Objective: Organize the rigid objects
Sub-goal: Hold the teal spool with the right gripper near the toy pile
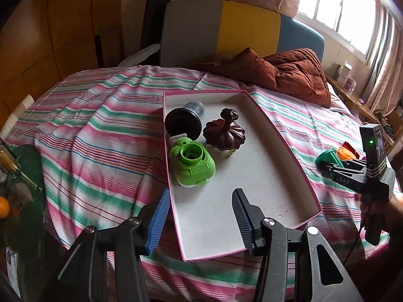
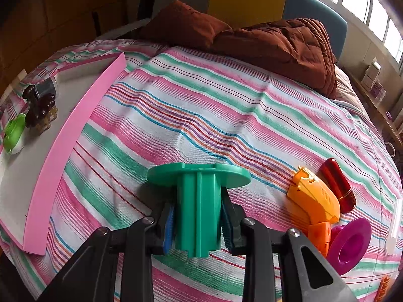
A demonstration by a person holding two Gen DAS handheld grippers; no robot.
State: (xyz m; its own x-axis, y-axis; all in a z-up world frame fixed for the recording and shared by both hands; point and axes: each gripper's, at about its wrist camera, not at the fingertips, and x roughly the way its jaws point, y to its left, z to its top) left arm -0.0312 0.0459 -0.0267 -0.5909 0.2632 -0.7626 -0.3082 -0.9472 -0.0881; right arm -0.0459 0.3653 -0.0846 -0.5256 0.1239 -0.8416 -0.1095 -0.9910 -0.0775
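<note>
A shallow pink-edged box (image 1: 264, 166) lies on the striped bed. In it are a black and clear cup (image 1: 185, 119) on its side, a dark brown lid-shaped piece (image 1: 224, 132) and a bright green toy (image 1: 192, 163). My left gripper (image 1: 200, 216) hovers open over the box's near end, its left finger outside the box wall, nothing between the pads. My right gripper (image 2: 197, 222) is shut on a green plastic spool (image 2: 199, 201), flange pointing away, just above the sheet. In the left wrist view the right gripper (image 1: 335, 167) and the spool (image 1: 327, 157) are at far right.
An orange toy (image 2: 312, 201), a dark red tube (image 2: 338, 185) and a magenta flanged piece (image 2: 350, 241) lie on the sheet right of the spool. A brown quilt (image 2: 272, 42) is piled at the head of the bed. The box (image 2: 63, 148) lies left of my right gripper.
</note>
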